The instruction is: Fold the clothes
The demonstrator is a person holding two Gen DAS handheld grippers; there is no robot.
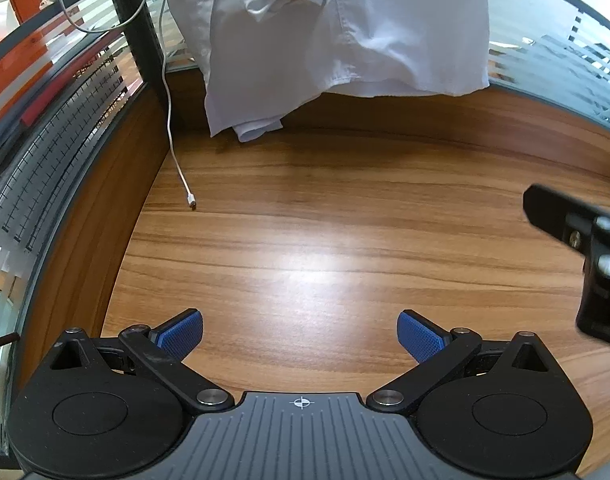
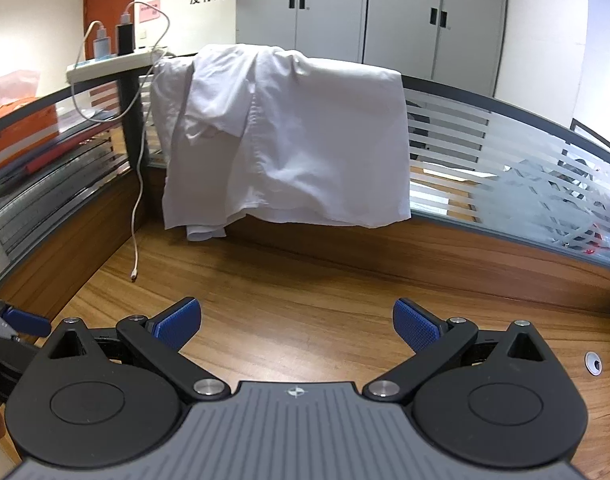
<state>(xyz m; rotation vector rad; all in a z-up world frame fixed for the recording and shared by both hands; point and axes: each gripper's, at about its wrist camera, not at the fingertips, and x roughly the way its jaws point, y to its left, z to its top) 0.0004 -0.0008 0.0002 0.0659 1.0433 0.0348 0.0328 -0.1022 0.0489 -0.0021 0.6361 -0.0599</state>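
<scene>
- A white shirt [image 2: 289,136] is draped over the top of the glass partition [image 2: 485,140] at the far edge of the wooden desk [image 2: 305,280], its hem hanging down to the desktop.
- The left gripper [image 1: 300,336] is held wide open above bare desk, well short of the shirt [image 1: 329,32], nothing between its blue pads [image 1: 183,336].
- The right gripper [image 2: 297,326] is likewise spread open and empty, the shirt straight ahead and well apart.
- A white cable [image 2: 136,208] hangs just left of the shirt; its plug seems to rest on the desk.

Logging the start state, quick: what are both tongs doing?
Left tongs: open, empty.
Right tongs: open, empty; shirt untouched.
</scene>
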